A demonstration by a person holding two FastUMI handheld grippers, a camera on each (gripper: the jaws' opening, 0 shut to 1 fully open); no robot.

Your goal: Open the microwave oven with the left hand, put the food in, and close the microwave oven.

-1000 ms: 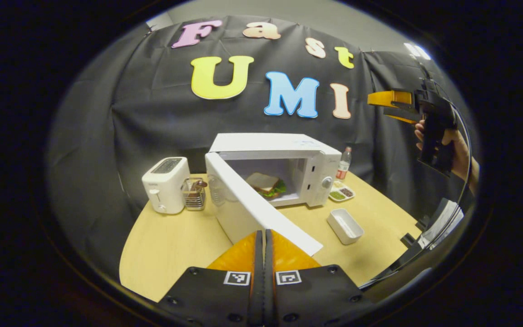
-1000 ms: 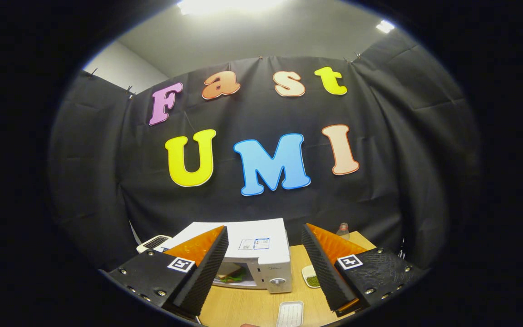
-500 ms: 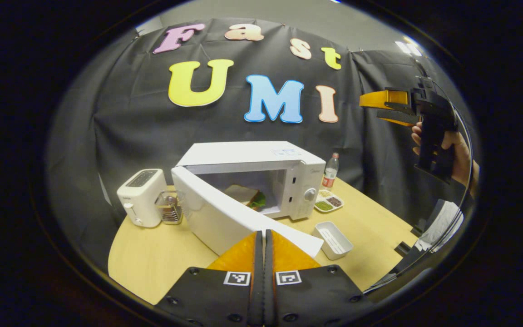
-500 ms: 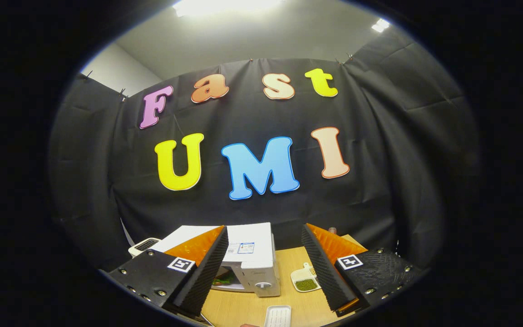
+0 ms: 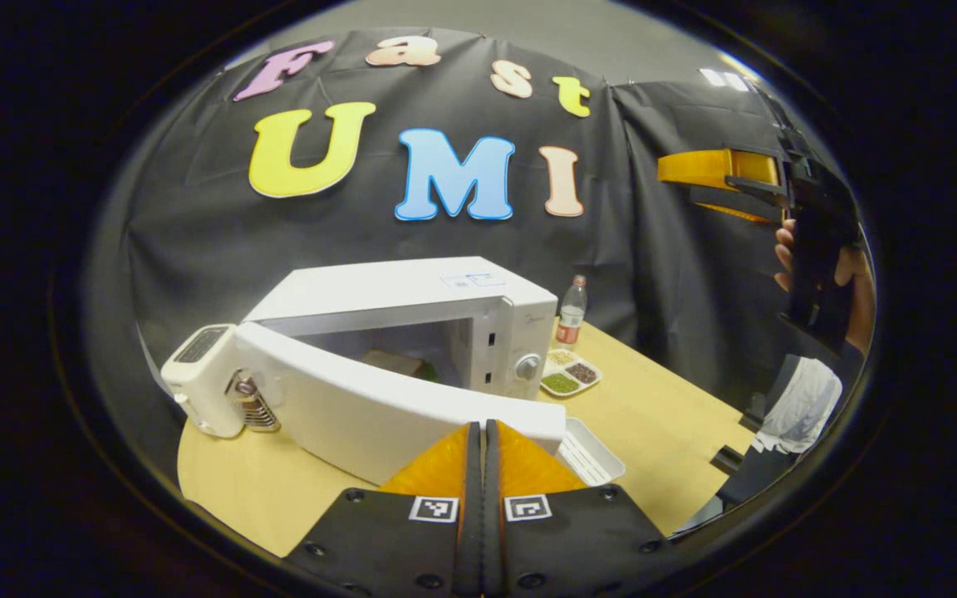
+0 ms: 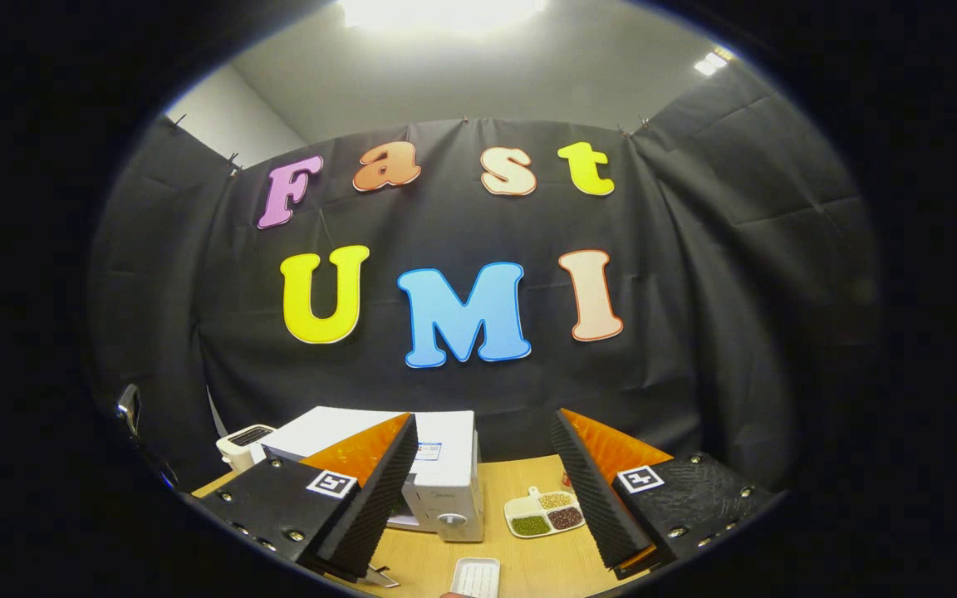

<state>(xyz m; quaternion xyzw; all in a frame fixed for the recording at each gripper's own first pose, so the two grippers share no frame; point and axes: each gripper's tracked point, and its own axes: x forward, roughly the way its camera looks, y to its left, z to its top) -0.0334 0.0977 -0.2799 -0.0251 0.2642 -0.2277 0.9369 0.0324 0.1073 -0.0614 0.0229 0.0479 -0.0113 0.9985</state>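
Note:
In the left gripper view the white microwave (image 5: 412, 295) stands on the wooden table (image 5: 661, 415). Its door (image 5: 362, 407) hangs partly open, swung well towards the front. A sandwich (image 5: 395, 361) lies inside, mostly hidden behind the door. My left gripper (image 5: 483, 425) is shut with nothing between its fingers, and its tips sit against the door's outer face near the free edge. My right gripper (image 6: 483, 419) is open and empty, held high above the table. A hand (image 5: 848, 278) carries it at the upper right in the left gripper view. The microwave (image 6: 445, 469) lies below it.
A white toaster (image 5: 196, 382) and a wire utensil rack (image 5: 252, 405) stand left of the microwave. On its right are a bottle (image 5: 571, 309), a divided dish of beans (image 5: 570, 378) and a white tray (image 5: 595, 453). The same dish (image 6: 541, 513) and tray (image 6: 477, 577) lie under the right gripper.
The microwave door has swung further towards shut, with my shut left gripper moving along against it. The sandwich is now mostly hidden. The right gripper stays raised and open.

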